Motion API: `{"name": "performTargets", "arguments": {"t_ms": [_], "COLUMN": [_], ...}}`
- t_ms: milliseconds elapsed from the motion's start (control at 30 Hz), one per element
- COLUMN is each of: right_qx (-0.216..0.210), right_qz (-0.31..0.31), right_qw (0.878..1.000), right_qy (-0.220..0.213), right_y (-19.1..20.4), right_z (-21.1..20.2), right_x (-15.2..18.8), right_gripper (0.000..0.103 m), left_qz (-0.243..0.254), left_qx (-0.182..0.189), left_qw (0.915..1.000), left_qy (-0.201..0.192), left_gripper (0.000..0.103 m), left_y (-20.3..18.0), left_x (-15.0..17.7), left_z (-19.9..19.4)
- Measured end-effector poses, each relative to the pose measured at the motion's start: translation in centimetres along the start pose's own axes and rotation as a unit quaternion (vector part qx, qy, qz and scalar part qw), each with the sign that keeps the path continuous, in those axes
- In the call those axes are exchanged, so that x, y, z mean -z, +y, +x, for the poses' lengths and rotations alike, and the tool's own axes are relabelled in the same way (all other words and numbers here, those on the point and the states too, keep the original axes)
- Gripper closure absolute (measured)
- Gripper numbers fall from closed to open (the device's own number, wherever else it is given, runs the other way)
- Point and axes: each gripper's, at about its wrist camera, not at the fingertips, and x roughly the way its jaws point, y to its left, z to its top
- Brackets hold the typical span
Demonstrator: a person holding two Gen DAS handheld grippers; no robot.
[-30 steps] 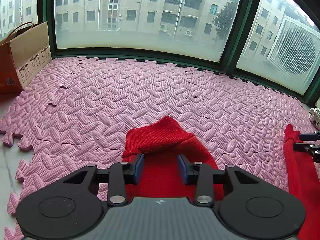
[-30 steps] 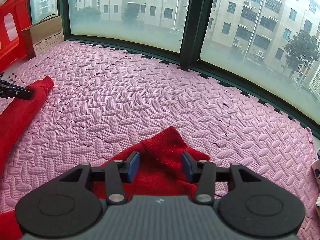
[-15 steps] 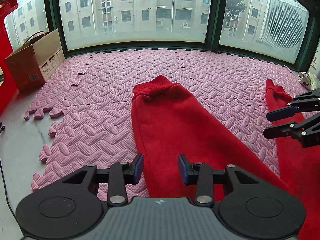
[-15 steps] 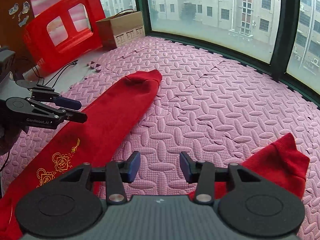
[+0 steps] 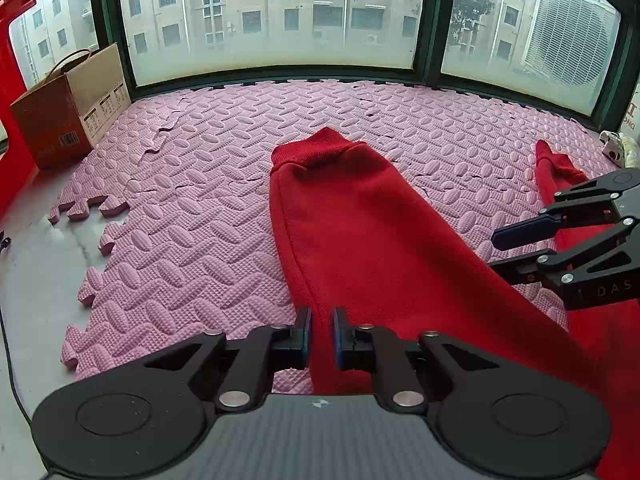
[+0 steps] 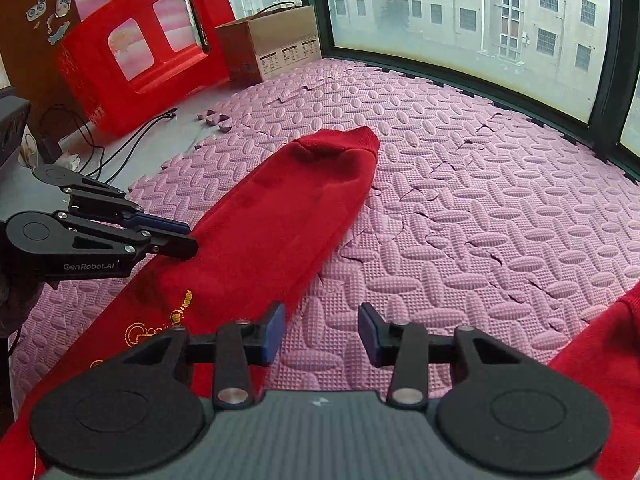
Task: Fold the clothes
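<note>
My left claw (image 5: 321, 334) is pinched shut on the near edge of the red sweater's (image 5: 360, 232) left sleeve, which runs away across the pink foam mat (image 5: 192, 208). The pinch looks thin, so a tug could slip it. My right claw (image 6: 321, 330) hangs spread over bare mat, holding nothing. Beyond, loose mat seams could snag cloth, though there's open room up to the window (image 5: 272, 12).

Red garment (image 5: 360, 232) — cut off below; right.
</note>
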Motion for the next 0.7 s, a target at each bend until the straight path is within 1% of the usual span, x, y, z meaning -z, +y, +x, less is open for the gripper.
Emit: {"name": "performTargets", "arguments": {"t_ms": [67,100,167,233,500,600,633,700], "right_qx": [-0.003,-0.004,-0.004,-0.012,-0.033,-0.009,0.001,0.026], "right_qz": [0.010,0.017,0.033,0.047,0.085,0.062,0.052,0.022], "right_qw": [1.000,1.000,0.999,0.999,0.996,0.998,0.999,0.999], "right_qy": [-0.005,-0.008,-0.015,-0.017,-0.023,-0.007,-0.004,-0.004], "right_y": [-0.1,-0.2,-0.5,-0.7,-0.9,-0.2,0.0,0.9], "right_z": [0.0,0.0,0.1,0.3,1.6,2.4,2.6,2.7], "right_x": [-0.1,-0.2,-0.3,-0.5,-1.2,-1.2,-1.2,-1.2], "right_gripper": [0.064,0.068,0.069,0.073,0.075,0.075,0.077,0.078], "left_qz": [-0.007,-0.010,-0.017,-0.023,-0.029,-0.029,-0.030,-0.032], "left_qx": [0.003,0.005,0.009,0.011,0.011,0.011,0.011,0.011], "left_qw": [1.0000,0.9999,0.9998,0.9997,0.9995,0.9995,0.9995,0.9994], "left_qy": [-0.002,-0.004,-0.007,-0.007,-0.003,-0.004,-0.005,-0.006], "left_gripper": [0.094,0.094,0.094,0.094,0.094,0.094,0.094,0.094], "left_y": [0.2,0.4,0.5,0.7,1.0,1.1,1.1,1.3], "left_x": [0.0,0.0,-0.1,-0.1,0.0,0.0,0.0,0.0], "left_z": [-0.3,-0.4,-0.6,-0.7,-0.6,-0.8,-0.9,-1.1]}}
